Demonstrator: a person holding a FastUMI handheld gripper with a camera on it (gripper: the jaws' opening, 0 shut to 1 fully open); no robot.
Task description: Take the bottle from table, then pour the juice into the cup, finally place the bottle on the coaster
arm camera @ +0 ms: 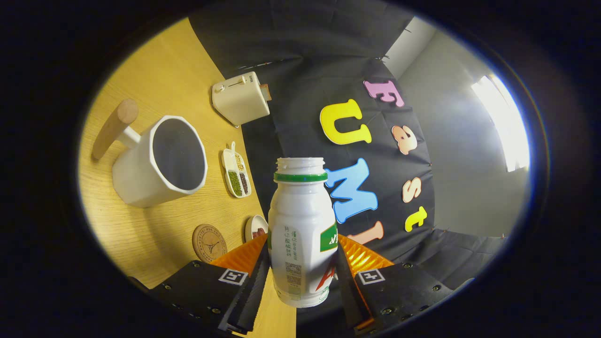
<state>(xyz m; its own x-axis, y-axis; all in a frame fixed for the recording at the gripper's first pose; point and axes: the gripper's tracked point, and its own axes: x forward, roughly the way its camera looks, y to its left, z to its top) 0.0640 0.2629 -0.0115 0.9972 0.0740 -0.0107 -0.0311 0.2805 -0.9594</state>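
A white bottle (300, 230) with a green neck ring and an open mouth stands between my fingers, and my gripper (301, 272) is shut on its lower body. The whole view is rolled, so the wooden table (155, 80) runs up beside the bottle, which is lifted off it. A white faceted cup (159, 162) with a wooden handle (114, 127) sits on the table beyond the fingers; its inside looks dark and I cannot see liquid in it. A round brown coaster (209, 242) lies on the table just ahead of one finger, nearer than the cup.
A cream toaster (240, 97) stands at the table's far edge by the black cloth wall. A small divided dish of beans (236, 173) lies between the cup and the wall. A little white bowl (256, 228) sits next to the coaster.
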